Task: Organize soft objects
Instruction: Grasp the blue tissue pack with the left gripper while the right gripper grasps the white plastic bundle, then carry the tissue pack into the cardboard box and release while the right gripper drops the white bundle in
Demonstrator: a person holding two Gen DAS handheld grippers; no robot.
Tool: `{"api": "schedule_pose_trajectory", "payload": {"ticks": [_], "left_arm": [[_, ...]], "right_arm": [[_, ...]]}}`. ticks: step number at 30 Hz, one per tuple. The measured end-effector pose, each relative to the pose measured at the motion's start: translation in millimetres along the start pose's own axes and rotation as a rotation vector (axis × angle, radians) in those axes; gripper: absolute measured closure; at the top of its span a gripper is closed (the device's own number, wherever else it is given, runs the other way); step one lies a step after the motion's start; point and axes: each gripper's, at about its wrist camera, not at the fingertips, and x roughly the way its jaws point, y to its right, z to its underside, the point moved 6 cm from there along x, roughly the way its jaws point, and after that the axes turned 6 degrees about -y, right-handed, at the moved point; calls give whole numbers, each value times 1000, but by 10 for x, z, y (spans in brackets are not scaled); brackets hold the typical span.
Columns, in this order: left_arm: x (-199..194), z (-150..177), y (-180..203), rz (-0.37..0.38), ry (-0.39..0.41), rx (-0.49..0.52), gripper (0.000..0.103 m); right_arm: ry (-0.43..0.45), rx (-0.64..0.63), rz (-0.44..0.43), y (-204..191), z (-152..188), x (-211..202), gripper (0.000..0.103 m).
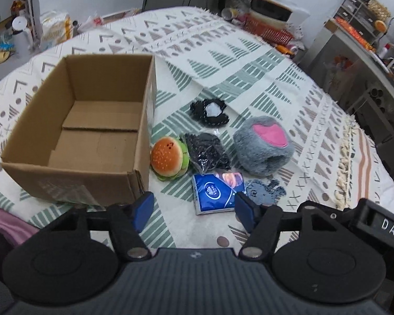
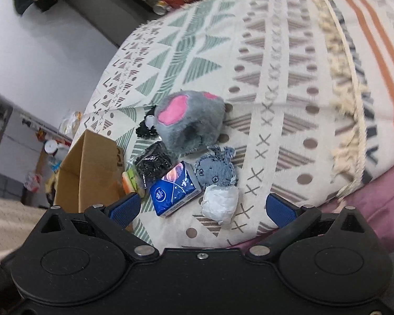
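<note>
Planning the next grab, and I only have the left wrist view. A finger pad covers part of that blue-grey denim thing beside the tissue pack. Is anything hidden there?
Observer: Yes. The right wrist view shows a white crumpled wad lying against the near edge of the denim toy.
Operator: Is the right gripper free?
Observer: The right gripper is open and holds nothing; the wad sits between its fingers in that view.
Operator: What is the toy?
Observer: A small animal with a drawn face and ears.

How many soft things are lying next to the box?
7: burger plush, black bag, black-white fluffy thing, grey-pink plush, blue tissue pack, denim doll, white wad. Box empty.
</note>
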Motion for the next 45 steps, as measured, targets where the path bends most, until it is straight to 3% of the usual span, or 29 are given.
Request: {"api": "schedule_pose_trajectory", "payload": {"ticks": [6,14,17,19,32,45], "left_arm": [[231,-50,28,5,-34,-14,41],[519,-92,176,9,-74,-18,42],[652,-107,205,6,-97,-36,42],[727,-119,215,5,-110,-57,42],[1066,-111,391,-76,-155,-62,32],[818,-71,454,-104,-64,-18,39]], "right_arm": [[-60,109,-38,186,-21,231,20],[-134,206,-78,319,-76,516,31],[-165,228,-84,367,-90,650,41],[-195,246,-93,400,-88,732,63],[-158,303,-147,544,-149,730,66],[-71,246,-184,536,-174,538,66]]}}
